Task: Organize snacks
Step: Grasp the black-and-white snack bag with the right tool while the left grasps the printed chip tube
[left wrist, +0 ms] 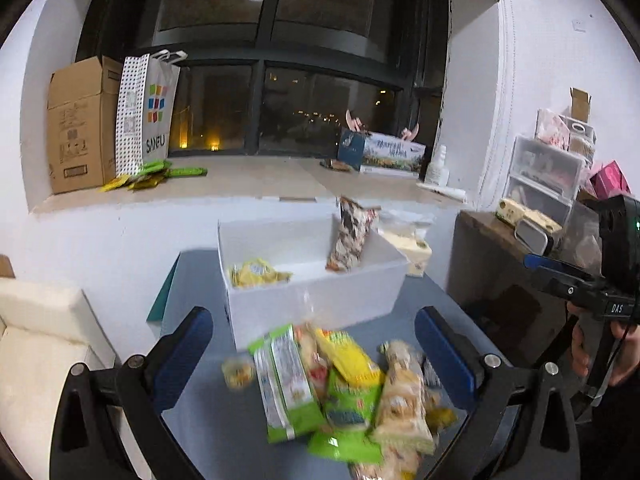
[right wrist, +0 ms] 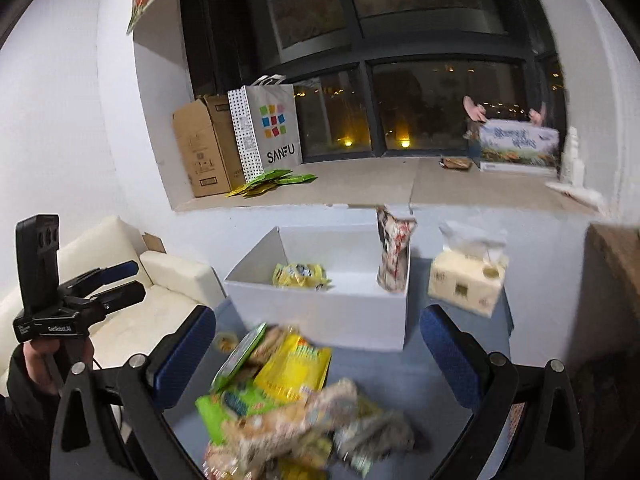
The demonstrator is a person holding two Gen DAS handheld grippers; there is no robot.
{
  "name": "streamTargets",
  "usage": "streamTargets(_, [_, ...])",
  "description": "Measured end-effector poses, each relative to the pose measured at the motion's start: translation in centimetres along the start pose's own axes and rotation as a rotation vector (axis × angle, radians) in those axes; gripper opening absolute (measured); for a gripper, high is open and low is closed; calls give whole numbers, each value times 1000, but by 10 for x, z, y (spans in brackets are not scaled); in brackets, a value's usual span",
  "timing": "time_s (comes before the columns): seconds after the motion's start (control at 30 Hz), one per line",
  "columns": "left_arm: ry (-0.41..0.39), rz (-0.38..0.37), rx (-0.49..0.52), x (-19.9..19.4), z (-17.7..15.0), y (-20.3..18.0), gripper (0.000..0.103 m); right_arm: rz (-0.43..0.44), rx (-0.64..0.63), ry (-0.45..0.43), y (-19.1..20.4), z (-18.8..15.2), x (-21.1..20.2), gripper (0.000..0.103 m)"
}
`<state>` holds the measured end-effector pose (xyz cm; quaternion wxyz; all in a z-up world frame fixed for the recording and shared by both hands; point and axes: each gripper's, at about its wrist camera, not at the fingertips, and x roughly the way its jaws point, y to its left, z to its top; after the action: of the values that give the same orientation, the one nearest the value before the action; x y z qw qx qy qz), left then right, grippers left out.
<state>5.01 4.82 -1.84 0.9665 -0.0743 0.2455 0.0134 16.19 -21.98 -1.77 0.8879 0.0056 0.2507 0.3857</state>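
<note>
While both grippers hover wide open and empty, my left gripper [left wrist: 314, 354] and right gripper [right wrist: 318, 350] frame the loose pile of crinkly plastic snack packets [left wrist: 340, 392] at the near edge of the grey-blue table [left wrist: 196, 276]. Behind it, the open white cardboard box [left wrist: 312, 300] holds 2 packets. The overlapping packets look slippery; a shallow pinch could drag neighbours along or drop one short of the box.
</note>
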Motion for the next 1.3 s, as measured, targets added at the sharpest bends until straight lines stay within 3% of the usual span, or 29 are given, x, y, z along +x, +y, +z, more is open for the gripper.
streamTargets(0.27, [56, -40, 30, -14, -32, -18, 103, -81, 66, 73, -14, -71, -19, 103])
streamTargets(0.47, [53, -71, 29, -12, -29, -25, 103, -81, 178, 208, -41, -106, 15, 103])
streamTargets(0.57, [66, -78, 31, -8, -29, -27, 103, -18, 315, 264, -63, -117, 44, 103])
streamTargets(0.73, [92, -83, 22, -2, -34, -26, 103, 15, 534, 330, -96, -126, 89, 103])
streamTargets(0.77, [96, -84, 22, -1, -35, -26, 103, -1, 555, 351, -100, -127, 98, 100])
streamTargets(0.8, [98, -85, 20, 0, -36, -26, 103, -14, 553, 368, -101, -127, 105, 87])
streamTargets(0.83, [104, -86, 19, 1, -37, -26, 103, -17, 531, 383, -100, -128, 111, 62])
streamTargets(0.87, [110, -88, 20, 3, -38, -26, 103, -44, 510, 401, -99, -129, 118, 55])
streamTargets(0.93, [117, -86, 27, 5, -41, -28, 103, -6, 531, 385, -102, -133, 121, 46])
streamTargets(1.0, [137, -88, 33, 11, -43, -30, 103, 9, 518, 365, -101, -133, 116, 39])
streamTargets(1.1, [170, -102, 52, 22, -45, -37, 103, 3, 473, 309, -98, -127, 99, 37])
streamTargets(1.3, [349, -150, 128, 88, -52, -73, 103, -49, 357, 169, -89, -96, 39, 36])
